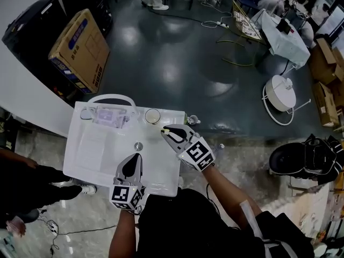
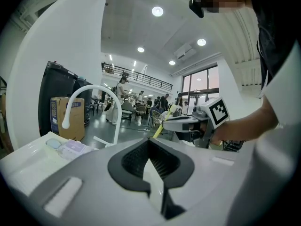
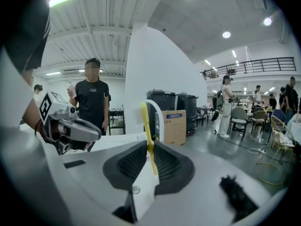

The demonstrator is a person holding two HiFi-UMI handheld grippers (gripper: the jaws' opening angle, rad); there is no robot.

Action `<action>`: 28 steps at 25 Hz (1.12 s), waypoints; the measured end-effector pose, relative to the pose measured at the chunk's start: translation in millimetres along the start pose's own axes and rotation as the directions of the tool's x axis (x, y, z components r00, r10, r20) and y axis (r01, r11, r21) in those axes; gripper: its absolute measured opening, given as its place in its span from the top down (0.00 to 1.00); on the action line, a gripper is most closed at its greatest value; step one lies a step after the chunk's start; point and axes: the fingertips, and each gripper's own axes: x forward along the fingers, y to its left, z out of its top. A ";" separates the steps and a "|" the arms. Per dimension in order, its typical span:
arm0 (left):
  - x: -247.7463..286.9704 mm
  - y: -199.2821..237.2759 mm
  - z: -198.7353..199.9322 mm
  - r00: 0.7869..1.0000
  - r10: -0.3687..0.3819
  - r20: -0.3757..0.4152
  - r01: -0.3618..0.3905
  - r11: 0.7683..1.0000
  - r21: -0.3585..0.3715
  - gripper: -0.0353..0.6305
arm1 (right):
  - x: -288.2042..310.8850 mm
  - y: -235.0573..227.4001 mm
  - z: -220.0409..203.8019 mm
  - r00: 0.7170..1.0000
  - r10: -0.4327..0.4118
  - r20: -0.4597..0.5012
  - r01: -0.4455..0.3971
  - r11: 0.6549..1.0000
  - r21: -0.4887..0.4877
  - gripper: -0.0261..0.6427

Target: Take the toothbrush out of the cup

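Head view, sink: a white sink (image 1: 97,149) with an arched faucet (image 1: 112,97) at its far edge fills the middle.
Head view, cup: the cup (image 1: 152,115) stands upright on the far rim, right of the faucet.
Head view, toothbrush: the toothbrush (image 1: 165,130) shows as a pale yellow tip at the nose of the right gripper (image 1: 167,133). It is just beside the cup on the near side, and I judge it already clear of the rim.
Head view, left gripper: the left gripper (image 1: 134,159) hangs over the basin, well apart from the cup.

Left gripper view, jaws: the left gripper (image 2: 149,142) has its pads drawn together at the tips, with nothing between them.
Left gripper view, beyond: the right gripper (image 2: 167,124) carries the toothbrush (image 2: 158,131) slanting down out of its jaws, with the faucet (image 2: 94,91) off to the left.

Right gripper view, jaws: the right gripper (image 3: 149,147) is clamped narrowly on the toothbrush (image 3: 146,121), and the handle rises nearly upright from the pads.
Right gripper view, beyond: the faucet (image 3: 160,113) stands behind and the left gripper (image 3: 91,133) is at the left.

Handling: probably light, stiff and thin. The smooth plastic may swivel or slide in the pads (a slim handle gives them little to bite on).
Where to hold: mid-handle, square across the pads and away from the bristle end, as the grip sits now.
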 end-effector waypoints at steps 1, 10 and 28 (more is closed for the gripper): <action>-0.4 -0.7 0.7 1.000 -0.001 0.001 0.001 1.000 0.000 0.93 | -2.8 2.0 1.6 1.000 0.003 0.002 -0.003 1.000 0.005 0.88; -3.2 -5.4 0.8 1.000 -0.005 -0.003 0.005 1.000 0.005 0.93 | -18.3 17.9 -3.9 1.000 0.022 0.001 -0.022 1.000 0.021 0.88; -4.7 -7.3 -2.1 1.000 0.001 -0.008 -0.001 1.000 0.013 0.93 | -29.7 46.1 -6.8 0.998 0.068 0.013 -0.069 0.997 0.020 0.88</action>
